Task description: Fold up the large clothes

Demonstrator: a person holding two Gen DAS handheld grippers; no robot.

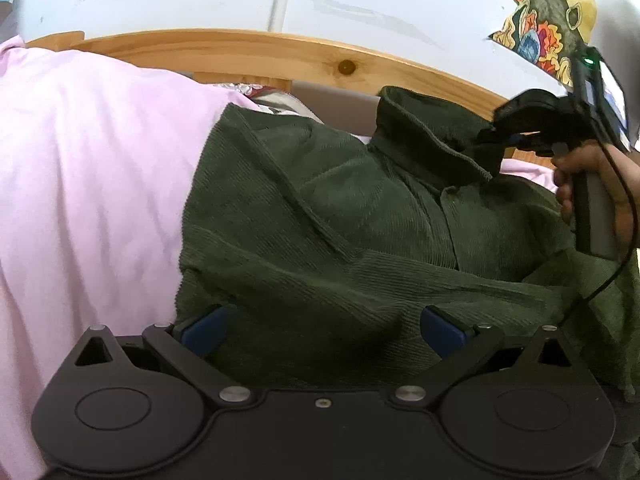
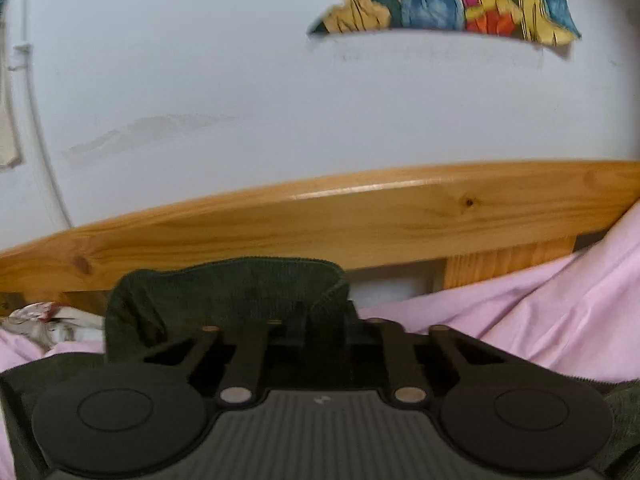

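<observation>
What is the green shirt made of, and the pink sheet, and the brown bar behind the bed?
The green shirt looks like corduroy: fine raised ribs run across its matte cloth. The pink sheet seems thin, smooth woven fabric, perhaps cotton, with soft wrinkles. The brown bar looks like varnished pine: knots, grain lines and a glossy shine show.

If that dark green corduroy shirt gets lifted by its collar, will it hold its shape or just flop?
Probably flop: the green shirt already lies in soft folds on the pink sheet. Its collar sags where the right gripper pinches it. The ribbed cloth looks thick, so likely heavyish and not slippery.
</observation>
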